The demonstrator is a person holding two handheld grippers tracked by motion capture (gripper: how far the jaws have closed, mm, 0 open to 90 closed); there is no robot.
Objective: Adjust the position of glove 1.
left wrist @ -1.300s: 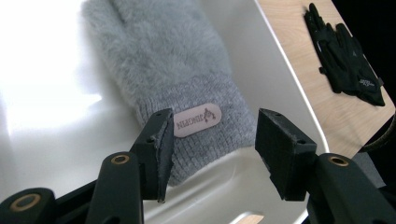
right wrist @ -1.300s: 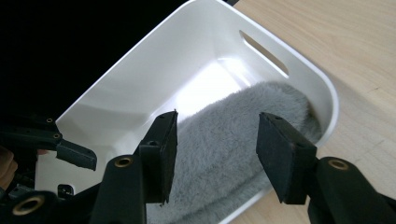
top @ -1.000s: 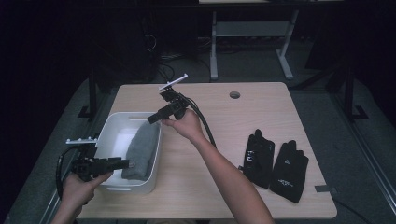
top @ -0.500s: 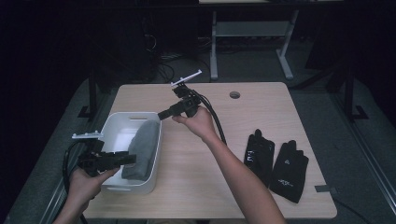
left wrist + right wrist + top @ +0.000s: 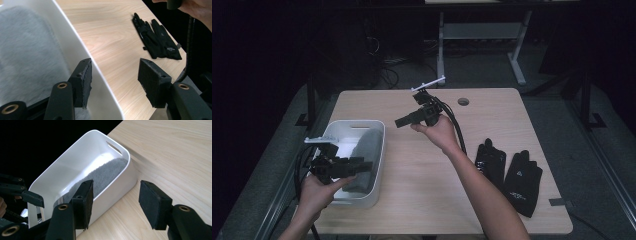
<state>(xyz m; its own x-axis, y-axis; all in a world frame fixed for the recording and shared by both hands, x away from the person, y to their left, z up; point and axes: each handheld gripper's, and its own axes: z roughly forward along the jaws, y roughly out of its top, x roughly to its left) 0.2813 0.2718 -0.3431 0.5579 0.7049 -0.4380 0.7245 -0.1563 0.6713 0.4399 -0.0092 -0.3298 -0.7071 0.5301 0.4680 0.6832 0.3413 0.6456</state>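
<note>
A white bin [image 5: 343, 131] stands at the table's left with a grey cloth [image 5: 366, 150] lying in it. My left gripper [image 5: 366, 164] hovers over the bin's near right side, open. In the left gripper view its jaws have just been opening a little, and the bin's right wall [image 5: 82, 47] runs below the gap without the pads [image 5: 85, 82] pressing on it. My right gripper [image 5: 398, 122] hangs over the table's middle, pointing left at the bin [image 5: 62, 167] and the cloth [image 5: 105, 175]. It is open, its jaws also just widened, with nothing between them.
Two black gloves [image 5: 489, 160] [image 5: 522, 176] lie flat near the table's right front, also seen past the left jaws as gloves [image 5: 157, 42]. A round cable hole [image 5: 463, 101] sits at the back. Bare wood [image 5: 422, 180] lies between bin and gloves.
My right gripper has drawn back to the right and a little up, away from the bin. My left gripper has shifted right and slightly up over the bin.
</note>
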